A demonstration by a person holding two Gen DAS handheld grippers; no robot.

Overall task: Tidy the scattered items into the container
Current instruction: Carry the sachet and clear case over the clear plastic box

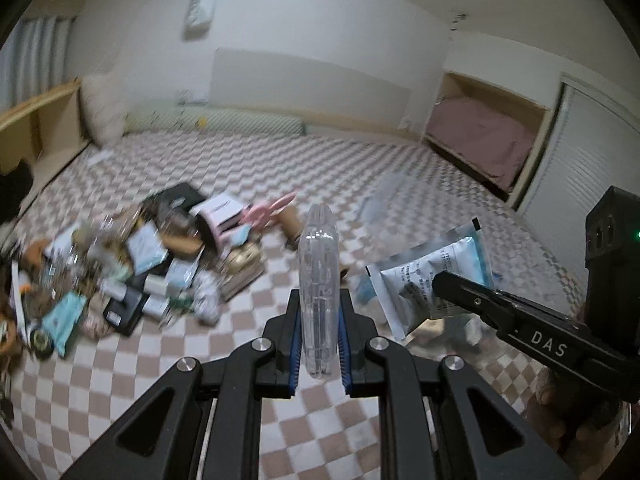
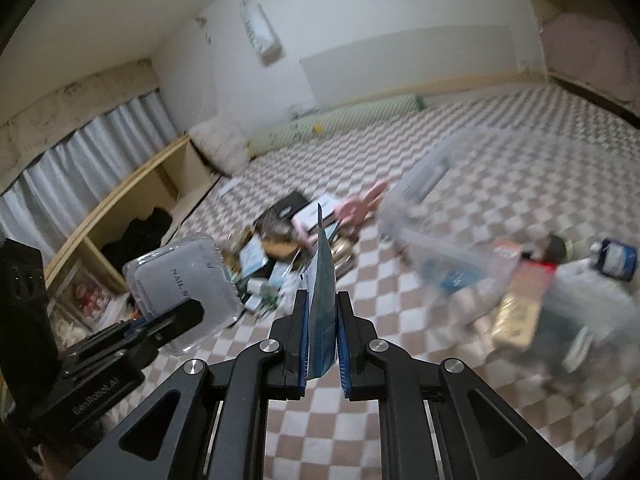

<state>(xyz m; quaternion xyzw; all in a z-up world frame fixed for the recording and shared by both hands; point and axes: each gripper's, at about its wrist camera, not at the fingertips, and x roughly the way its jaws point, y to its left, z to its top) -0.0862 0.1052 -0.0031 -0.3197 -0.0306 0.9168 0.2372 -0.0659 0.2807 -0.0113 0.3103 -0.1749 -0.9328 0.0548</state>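
Observation:
My left gripper [image 1: 320,300] is shut on a clear plastic case [image 1: 318,248], held edge-on above the checkered floor mat. In the right wrist view the same case [image 2: 180,276] shows a grey insert, with the left gripper [image 2: 192,312] clamped on its lower edge. My right gripper [image 2: 322,300] is shut on a flat white-and-blue packet [image 2: 324,276], which the left wrist view shows as a printed sachet [image 1: 432,276] in the right gripper [image 1: 440,280]. A blurred clear container [image 2: 440,216] lies tilted on the mat ahead and to the right. The pile of scattered items [image 1: 140,264] lies to the left.
Low wooden shelves [image 2: 132,208] run along the left wall under a curtain. More loose things lie at the right: a dark blue bottle [image 2: 616,258] and a flat tan box [image 2: 516,308]. A pink item [image 1: 268,210] sits at the pile's far edge. An alcove with pink bedding [image 1: 480,136] is at the back right.

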